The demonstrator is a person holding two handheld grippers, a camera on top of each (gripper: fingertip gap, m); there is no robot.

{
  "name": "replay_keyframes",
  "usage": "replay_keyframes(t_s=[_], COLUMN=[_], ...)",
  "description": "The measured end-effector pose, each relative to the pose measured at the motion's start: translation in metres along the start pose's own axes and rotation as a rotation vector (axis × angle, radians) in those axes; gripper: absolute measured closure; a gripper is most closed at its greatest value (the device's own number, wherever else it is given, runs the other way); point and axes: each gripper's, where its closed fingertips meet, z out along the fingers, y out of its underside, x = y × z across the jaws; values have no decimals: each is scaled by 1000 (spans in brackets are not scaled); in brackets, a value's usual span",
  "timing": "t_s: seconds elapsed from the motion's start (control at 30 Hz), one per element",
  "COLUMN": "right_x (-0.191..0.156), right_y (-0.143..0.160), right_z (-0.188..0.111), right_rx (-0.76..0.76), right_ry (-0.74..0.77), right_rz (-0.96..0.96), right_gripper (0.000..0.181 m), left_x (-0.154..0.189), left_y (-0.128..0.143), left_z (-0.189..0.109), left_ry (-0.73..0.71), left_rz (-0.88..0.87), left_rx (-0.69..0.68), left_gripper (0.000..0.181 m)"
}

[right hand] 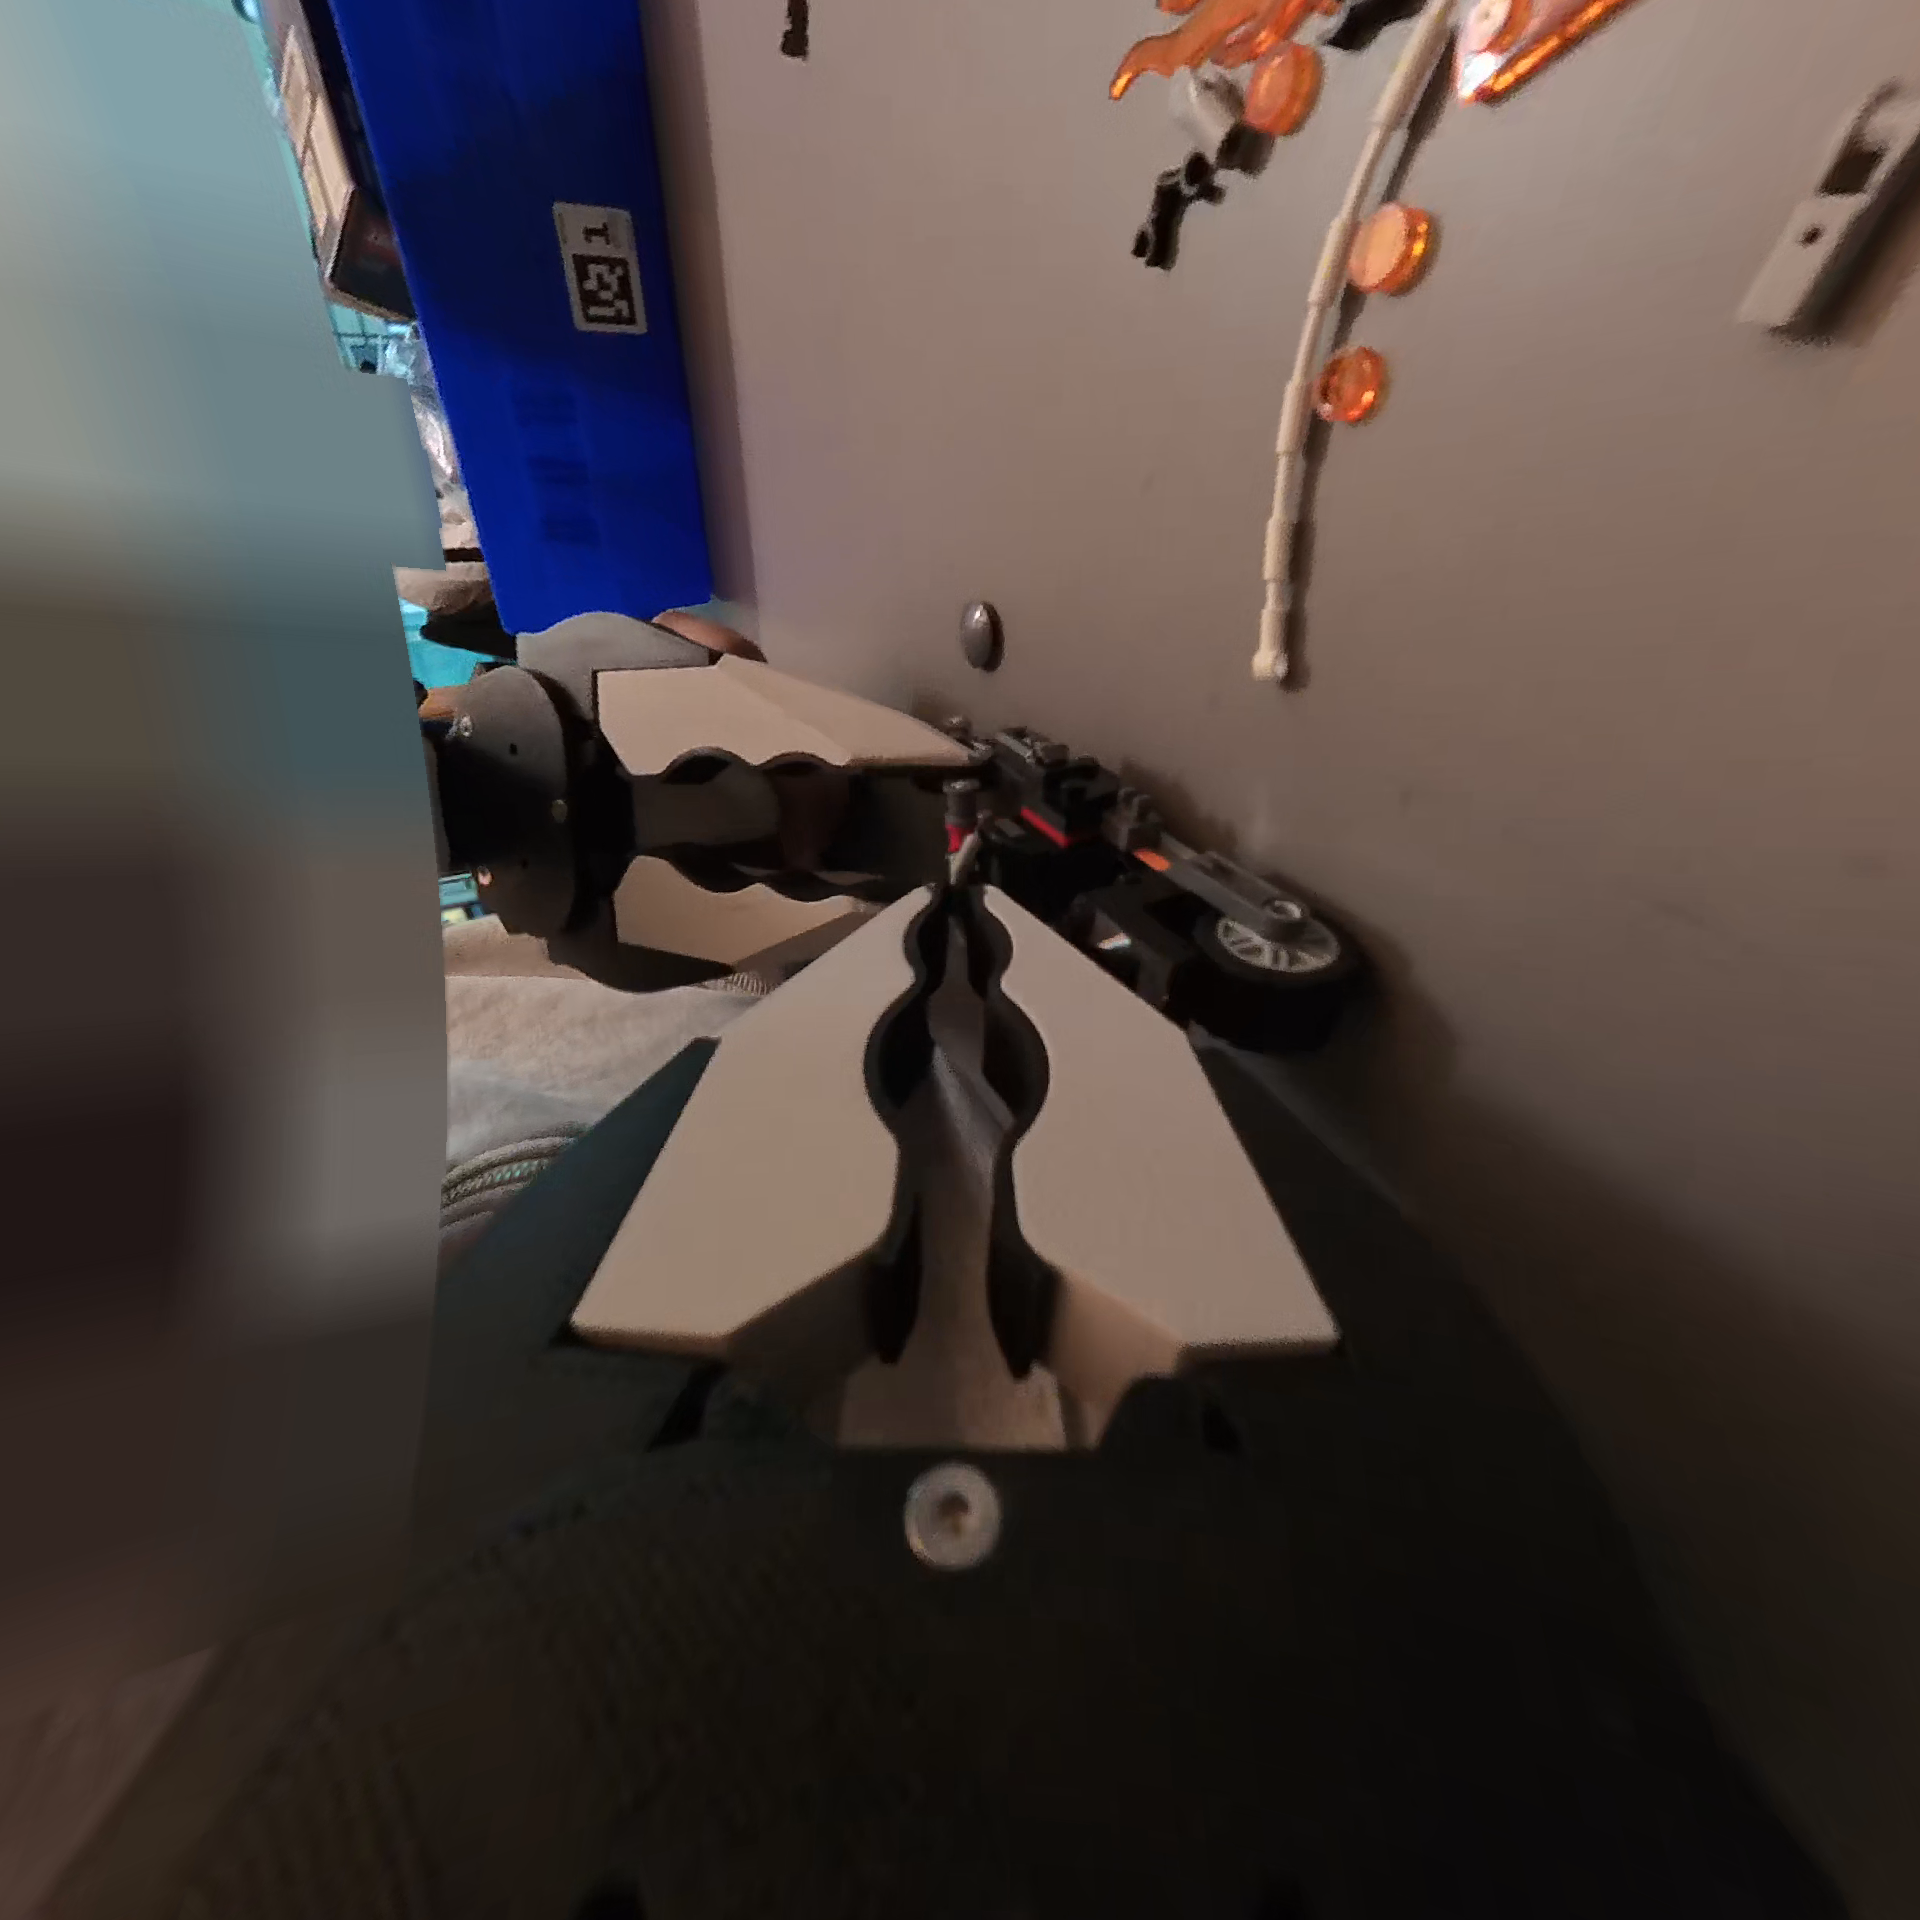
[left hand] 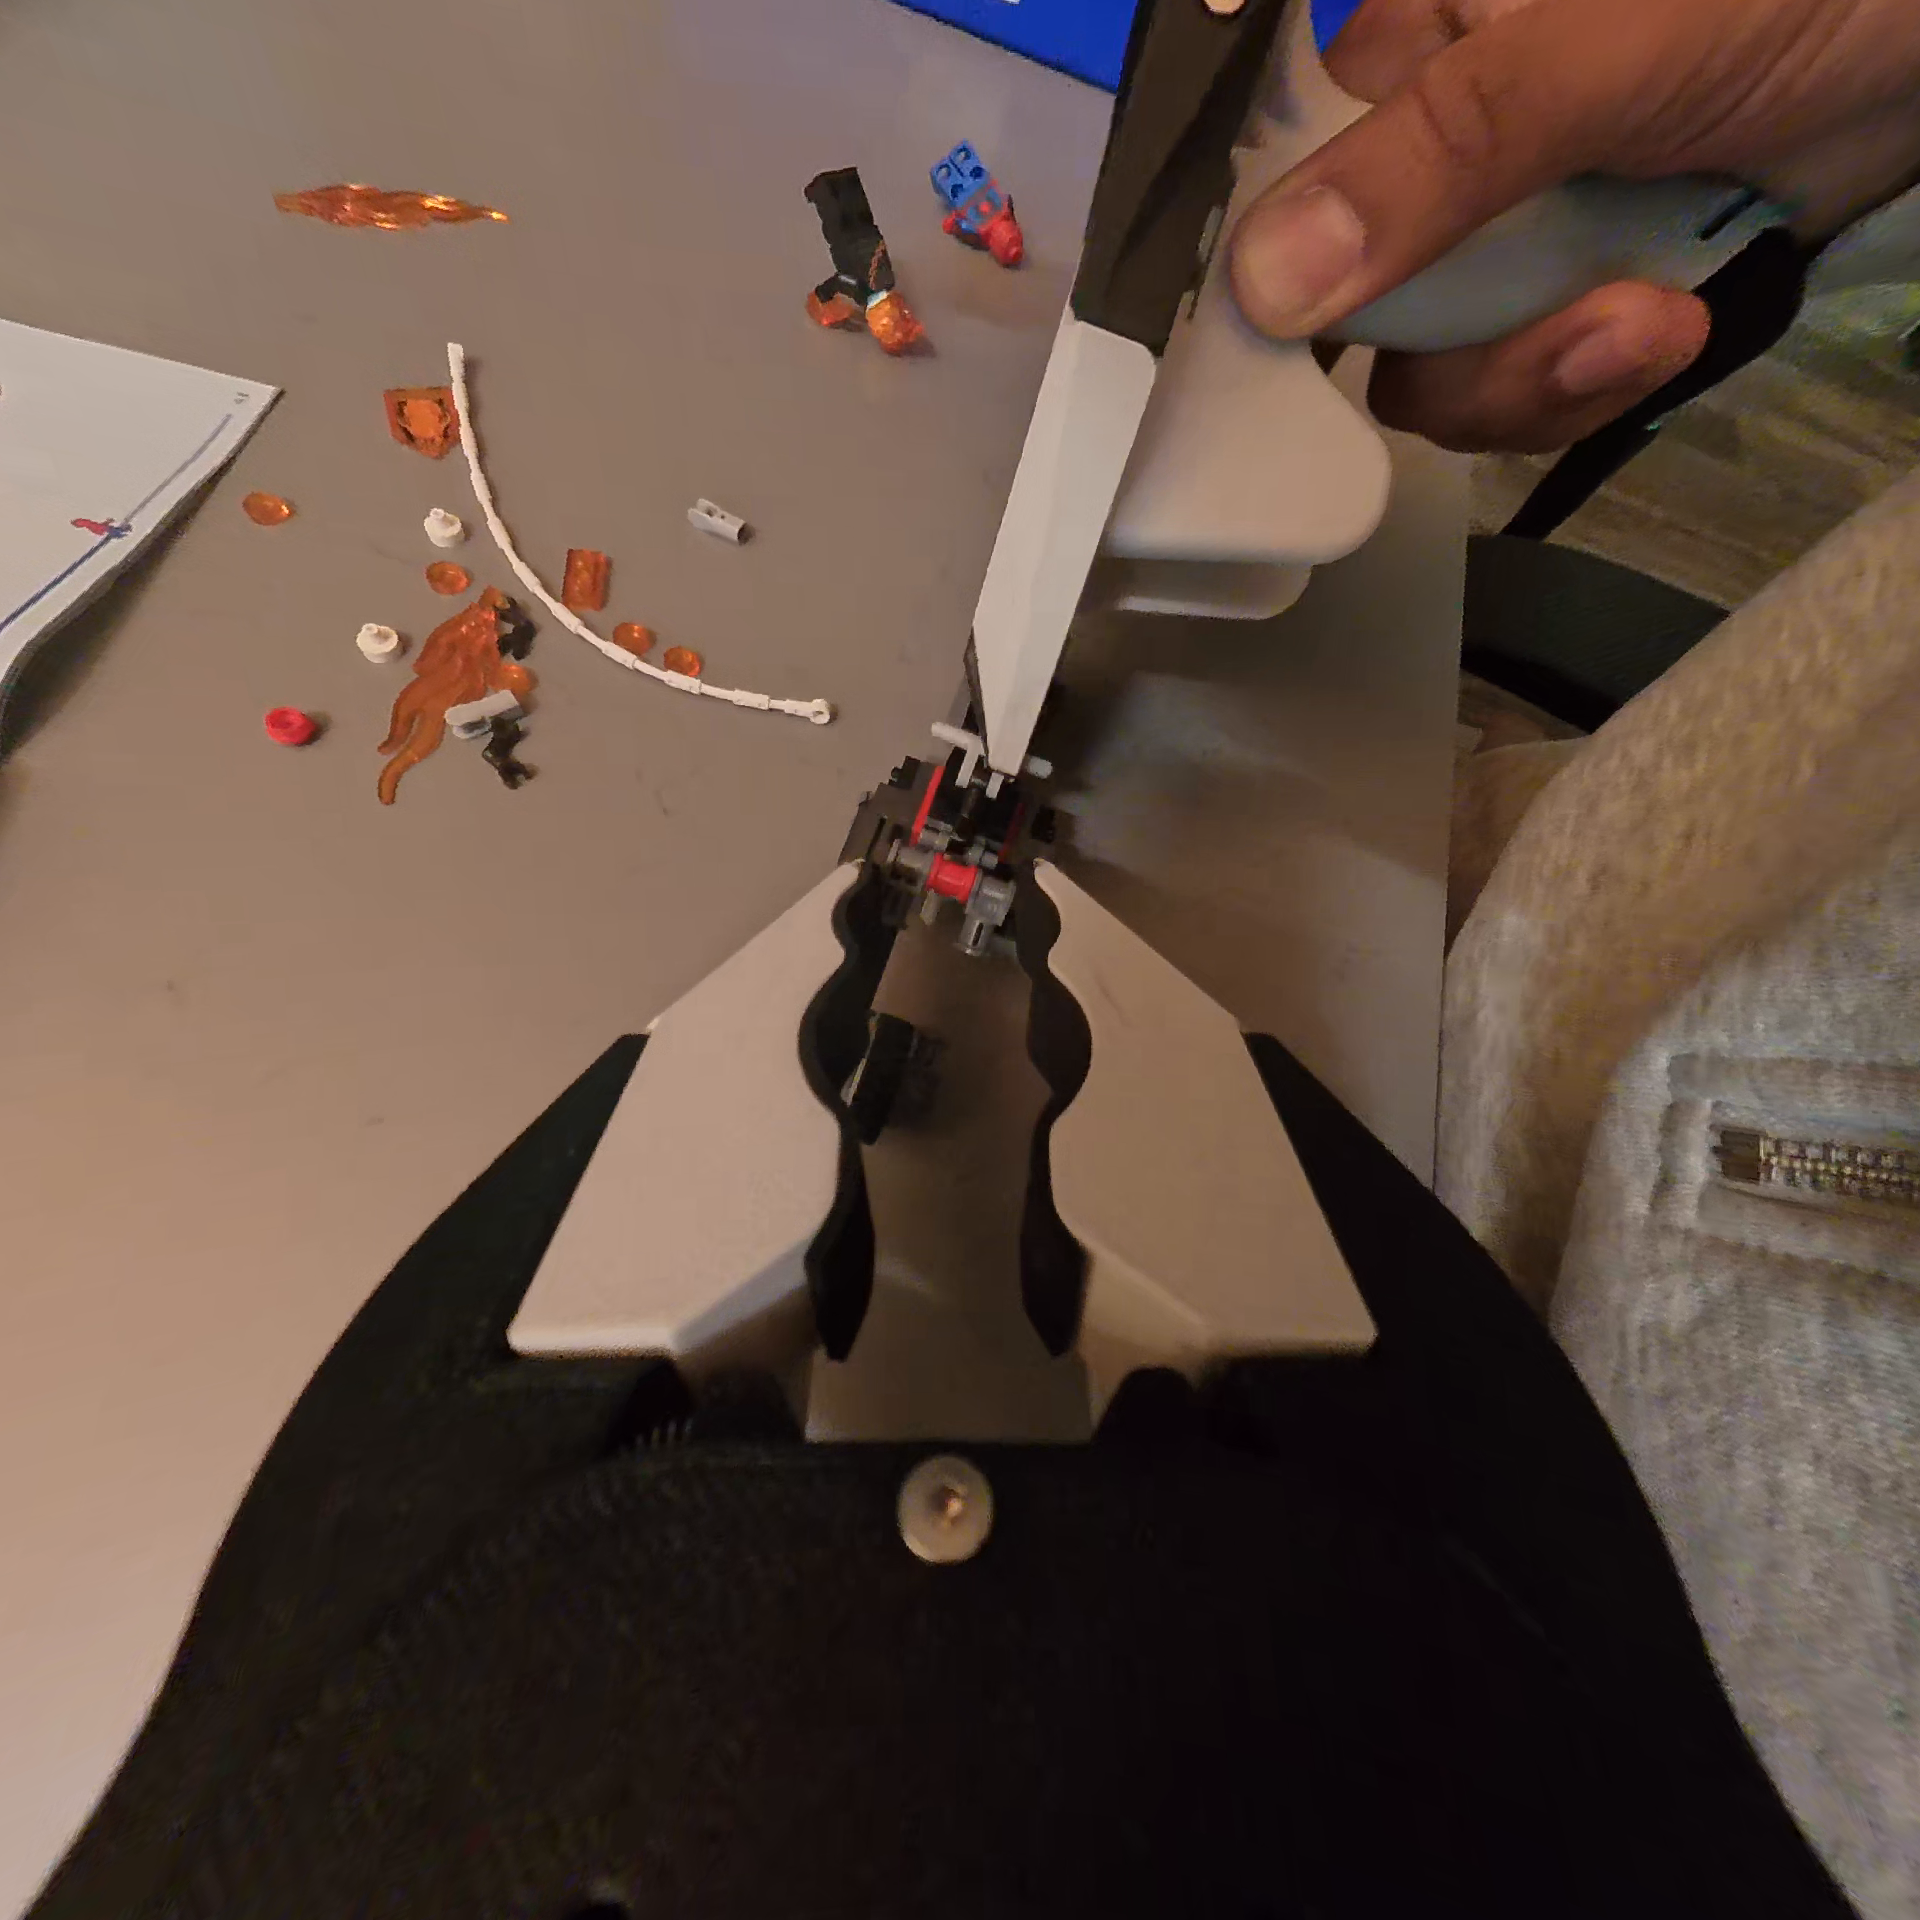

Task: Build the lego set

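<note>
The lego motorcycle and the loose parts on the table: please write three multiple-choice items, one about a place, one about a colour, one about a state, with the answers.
1. Where is the lego motorcycle?
A. at the table edge, between the left gripper's fingertips
B. on the paper sheet
C. beside the blue box

2. What colour is the long flexible rod?
A. red
B. white
C. black

3. What state is the right gripper in?
A. wide open
B. shut on a thin part at the motorcycle
C. lying on the table

Answers: 1 A, the fingertips flank it; 2 B, it curves white among orange pieces; 3 B, its tips meet on the part.
</note>
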Motion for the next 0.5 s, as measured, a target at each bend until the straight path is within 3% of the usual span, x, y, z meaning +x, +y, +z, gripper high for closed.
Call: replay_keyframes(t_s=[0.5], right_x=[5], right_y=[-3], right_z=[0], right_rx=[15], right_ry=[213], right_rz=[-28], right_gripper=[181], left_x=[0], left_y=[1], left_z=[1], left_ry=[-50], left_rz=[33], left_rx=[-6], left_gripper=[156])
